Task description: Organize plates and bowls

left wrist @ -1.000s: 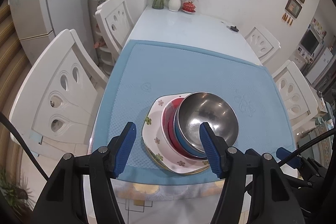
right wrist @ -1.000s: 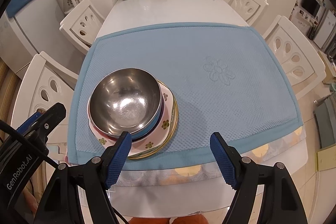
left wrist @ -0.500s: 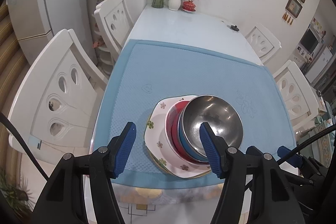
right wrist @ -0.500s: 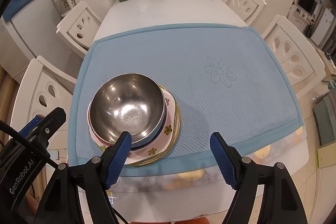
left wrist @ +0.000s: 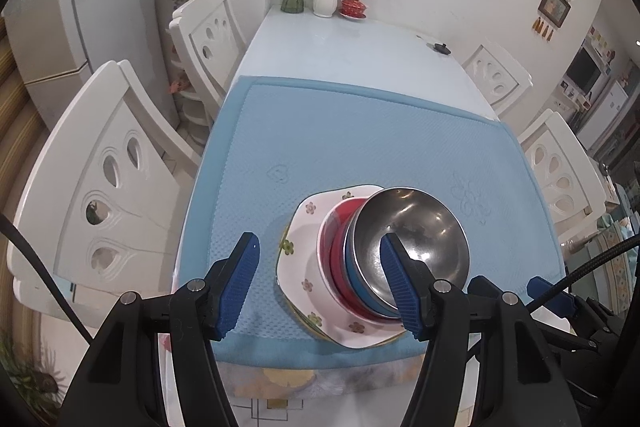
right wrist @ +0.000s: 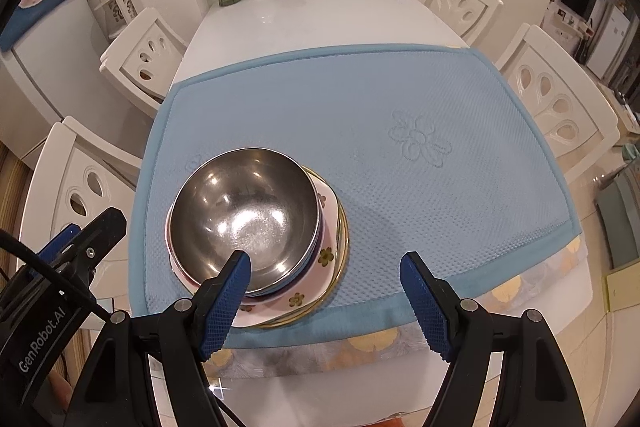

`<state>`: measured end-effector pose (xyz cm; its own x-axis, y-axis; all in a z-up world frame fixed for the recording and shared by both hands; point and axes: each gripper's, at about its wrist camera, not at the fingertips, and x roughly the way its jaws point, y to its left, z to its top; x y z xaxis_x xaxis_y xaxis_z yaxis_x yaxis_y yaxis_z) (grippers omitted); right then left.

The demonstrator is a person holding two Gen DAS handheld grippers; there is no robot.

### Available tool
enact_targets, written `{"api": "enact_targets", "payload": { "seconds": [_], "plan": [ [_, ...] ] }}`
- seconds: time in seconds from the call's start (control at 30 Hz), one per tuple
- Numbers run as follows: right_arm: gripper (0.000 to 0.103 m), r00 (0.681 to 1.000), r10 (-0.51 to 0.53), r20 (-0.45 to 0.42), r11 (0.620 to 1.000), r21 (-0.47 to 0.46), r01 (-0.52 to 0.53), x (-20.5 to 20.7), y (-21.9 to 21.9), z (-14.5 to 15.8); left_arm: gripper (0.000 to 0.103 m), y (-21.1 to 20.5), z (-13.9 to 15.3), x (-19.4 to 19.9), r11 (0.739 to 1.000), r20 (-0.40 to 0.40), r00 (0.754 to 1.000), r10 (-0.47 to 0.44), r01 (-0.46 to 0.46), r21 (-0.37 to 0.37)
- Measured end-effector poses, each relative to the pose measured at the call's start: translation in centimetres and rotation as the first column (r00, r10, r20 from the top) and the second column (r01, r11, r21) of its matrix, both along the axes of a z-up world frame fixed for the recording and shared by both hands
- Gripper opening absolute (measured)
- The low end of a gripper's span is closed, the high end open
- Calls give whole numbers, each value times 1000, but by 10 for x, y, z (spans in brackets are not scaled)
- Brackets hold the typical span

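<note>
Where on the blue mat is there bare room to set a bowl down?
The blue mat is bare right of the dish stack, around its embossed flower, and along its far edge. The near-left corner is crowded: the steel bowl tops the flowered plate.

- steel bowl (right wrist: 244,219): silver, top of stack;
- under it: blue bowl (left wrist: 354,275), then red bowl (left wrist: 340,247);
- plate (left wrist: 304,259) below: white, small flower print;
- mat (right wrist: 400,107): light blue, embossed flowers;
- gripper pads (right wrist: 224,307): blue, ribbed
</note>
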<state>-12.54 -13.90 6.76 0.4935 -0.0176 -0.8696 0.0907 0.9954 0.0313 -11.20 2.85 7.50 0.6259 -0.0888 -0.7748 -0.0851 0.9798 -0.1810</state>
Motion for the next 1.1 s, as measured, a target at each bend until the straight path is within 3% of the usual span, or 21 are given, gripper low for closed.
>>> {"api": "enact_targets", "payload": {
  "seconds": [0.43,0.57,0.73,1.1],
  "plan": [
    [75,999,-47,6,998,45,47,-9,-1,3,61,-2,3,-3,999,2,1000,-24,24,-25],
    [75,999,-49,3,999,20,49,-12,-2,5,61,-6,2,-3,999,0,1000,-28,28,-41],
    [75,998,-67,9,994,84,66,-10,-12,5,61,-8,4,-3,999,5,1000,-14,15,-44],
    [75,999,-10,-31,998,59,12,-1,-5,-3,61,-3,-3,-1,999,-19,1000,25,-26,-31]
  ]
}}
